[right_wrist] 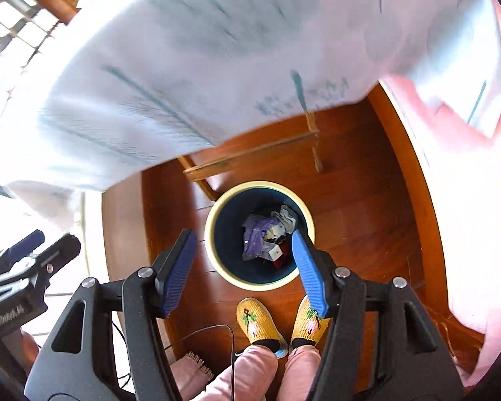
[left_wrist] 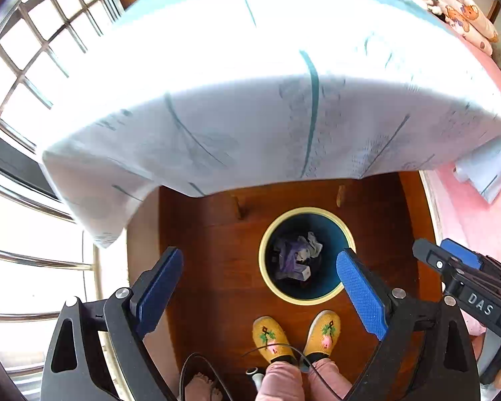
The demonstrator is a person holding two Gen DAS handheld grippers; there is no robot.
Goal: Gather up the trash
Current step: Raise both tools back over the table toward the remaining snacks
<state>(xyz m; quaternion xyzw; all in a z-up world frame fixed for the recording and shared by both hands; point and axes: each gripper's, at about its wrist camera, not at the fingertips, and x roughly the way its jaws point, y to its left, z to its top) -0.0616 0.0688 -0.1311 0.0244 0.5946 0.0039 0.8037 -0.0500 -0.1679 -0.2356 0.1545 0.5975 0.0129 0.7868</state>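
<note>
A round bin (left_wrist: 306, 215) with a cream rim and dark blue inside stands on the wooden floor, below the table's edge. Crumpled trash (left_wrist: 297, 257) lies in it: purple plastic, grey paper, a small white box. High above the floor, my left gripper (left_wrist: 260, 267) is open with nothing between its blue pads, the bin just right of its middle. My right gripper (right_wrist: 243, 247) is open and empty too, hanging over the bin (right_wrist: 217, 220) with the trash (right_wrist: 264, 237) seen between its fingers. Each gripper shows at the edge of the other's view.
A table under a white cloth with teal lines (left_wrist: 250, 100) fills the upper half, with clutter at its far end. A person's feet in yellow slippers (left_wrist: 270, 334) stand by the bin. A pink bed (left_wrist: 477, 207) lies to the right, barred windows (left_wrist: 23, 67) to the left.
</note>
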